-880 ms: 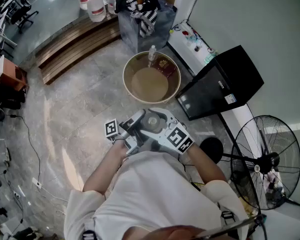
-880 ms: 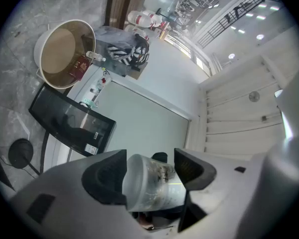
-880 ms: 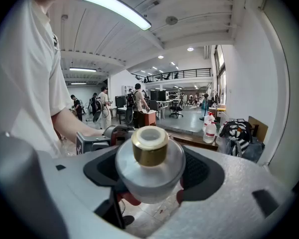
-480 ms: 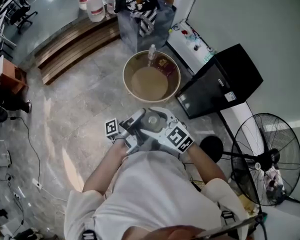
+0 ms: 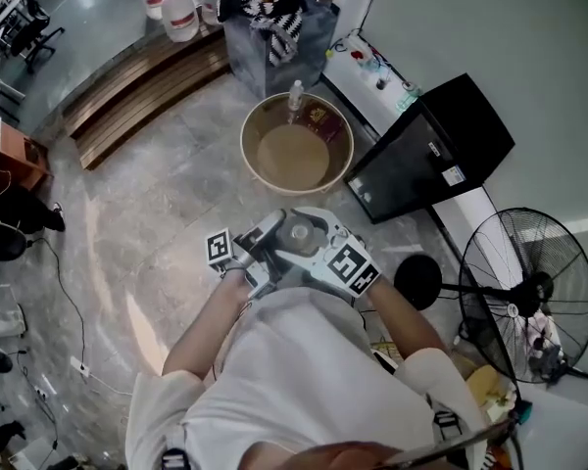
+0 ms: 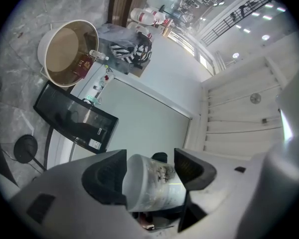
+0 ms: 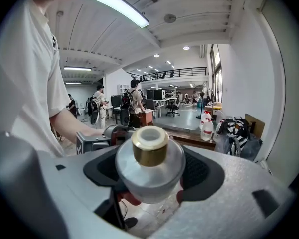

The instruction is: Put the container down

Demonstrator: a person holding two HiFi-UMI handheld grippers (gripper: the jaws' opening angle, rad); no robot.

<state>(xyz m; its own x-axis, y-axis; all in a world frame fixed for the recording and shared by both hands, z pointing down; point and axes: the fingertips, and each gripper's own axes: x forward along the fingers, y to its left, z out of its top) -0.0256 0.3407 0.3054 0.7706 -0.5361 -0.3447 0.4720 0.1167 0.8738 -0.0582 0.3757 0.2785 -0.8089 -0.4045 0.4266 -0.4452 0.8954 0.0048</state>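
- Frosted white with a gold neck: the container (image 5: pixel 296 233) is up in the air at the person's chest, well above the grey stone floor (image 5: pixel 157 194).
- The left gripper (image 6: pixel 150 169) has its jaws spread wide, one dark pad on each side of the container's pale body, and both pads look pressed against it.
- The right gripper (image 7: pixel 150 171) looks at the container neck-on. Its round body fills the gap between the black pads, which are clamped on it at a wide spread.
- From above, the two grippers meet nose to nose around the container, with their marker cubes turned outward.
- The person's white shirt (image 5: pixel 294 380) fills the bottom of the head view.
- Ahead on the floor sits a round beige tub (image 5: pixel 245 155) with a small bottle (image 5: pixel 295 96) standing at its far edge.
- A black cabinet (image 5: pixel 431 150) is just to the right of the tub, against the wall.
- A standing fan (image 5: pixel 529 297) is near the person's right side.
- Farther off are wooden steps (image 5: pixel 137 81) and white jugs (image 5: pixel 179 16).
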